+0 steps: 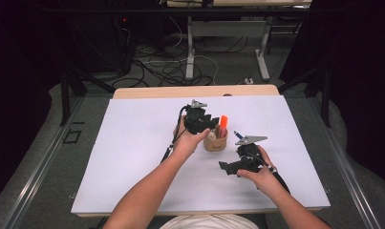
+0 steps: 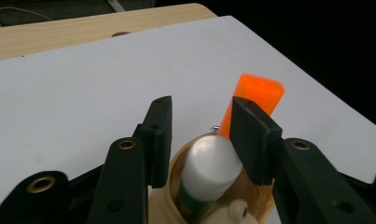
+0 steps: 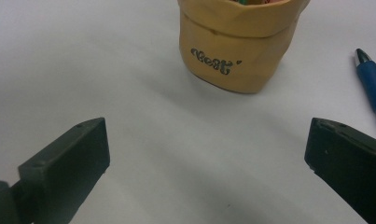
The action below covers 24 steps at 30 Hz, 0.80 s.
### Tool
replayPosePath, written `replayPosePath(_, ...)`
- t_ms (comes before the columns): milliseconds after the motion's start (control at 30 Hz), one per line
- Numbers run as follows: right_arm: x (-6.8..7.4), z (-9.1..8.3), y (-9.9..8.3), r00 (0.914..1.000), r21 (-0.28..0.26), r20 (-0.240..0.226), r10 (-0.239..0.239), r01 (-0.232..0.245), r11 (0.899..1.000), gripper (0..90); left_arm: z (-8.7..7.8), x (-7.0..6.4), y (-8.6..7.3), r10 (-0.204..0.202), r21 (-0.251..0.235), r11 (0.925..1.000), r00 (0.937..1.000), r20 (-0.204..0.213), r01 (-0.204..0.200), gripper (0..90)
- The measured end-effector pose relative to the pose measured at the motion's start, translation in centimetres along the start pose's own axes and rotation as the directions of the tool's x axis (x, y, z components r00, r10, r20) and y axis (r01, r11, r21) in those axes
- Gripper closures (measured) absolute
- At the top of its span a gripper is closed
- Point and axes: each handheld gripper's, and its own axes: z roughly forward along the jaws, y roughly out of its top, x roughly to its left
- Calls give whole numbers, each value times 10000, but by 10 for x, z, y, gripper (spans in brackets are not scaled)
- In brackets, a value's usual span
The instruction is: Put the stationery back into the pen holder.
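A small tan pot (image 1: 215, 142) stands mid-table on the white sheet (image 1: 133, 143). An orange marker (image 1: 223, 123) sticks up out of it. My left gripper (image 1: 210, 127) hovers over the pot's rim. In the left gripper view its jaws (image 2: 202, 109) stand open just above a white-capped glue stick (image 2: 209, 168) in the pot (image 2: 174, 164), with the orange marker (image 2: 254, 93) behind the right jaw. My right gripper (image 1: 224, 168) sits low, in front and to the right of the pot, wide open (image 3: 206, 140) and empty, facing the pot (image 3: 237, 46).
A blue pen (image 1: 238, 135) lies on the sheet just right of the pot, also at the right edge of the right gripper view as the pen (image 3: 372, 86). A bare wooden table edge (image 1: 195, 91) runs behind the sheet. Cables and desk legs lie beyond.
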Motion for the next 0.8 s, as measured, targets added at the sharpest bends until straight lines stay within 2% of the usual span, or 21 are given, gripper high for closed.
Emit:
replayPosePath(500,-1,-1,1,9999,-42,110,-51,51,10000,0,-6,0,2,55,-131,9999,9999,-113,-56,470)
replayPosePath(800,-3,-2,2,9996,-95,257,-67,69,9999,0,-16,2,5,301,-196,9993,9990,-339,-307,403)
